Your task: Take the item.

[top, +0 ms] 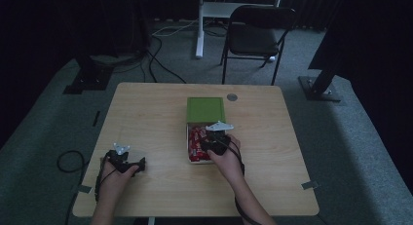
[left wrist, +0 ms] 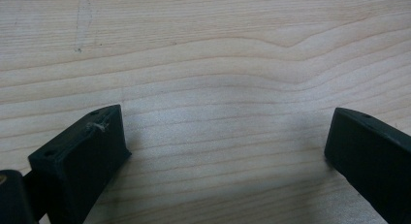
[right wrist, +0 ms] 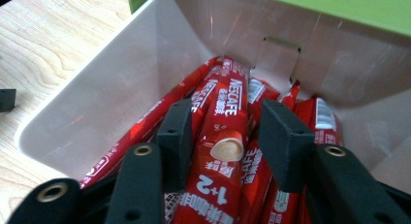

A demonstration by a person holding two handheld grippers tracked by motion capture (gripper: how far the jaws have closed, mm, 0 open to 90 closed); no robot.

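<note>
A white box [top: 188,146] with its green lid [top: 205,109] folded back lies mid-table, full of red Nescafe coffee sticks [top: 197,140]. My right gripper [top: 214,137] reaches down into it. In the right gripper view the right gripper [right wrist: 225,132] has its jaws drawn in against both sides of the topmost stick [right wrist: 228,107], which lies over the others inside the box wall [right wrist: 111,98]. My left gripper [top: 127,162] rests low over the table's front left. In its own view the left gripper [left wrist: 228,132] is wide open over bare wood.
The wooden table [top: 146,113] has a small round grommet [top: 232,97] behind the box. A black chair [top: 258,35] and a white desk leg [top: 199,25] stand beyond the far edge. Cables [top: 160,64] run over the carpet.
</note>
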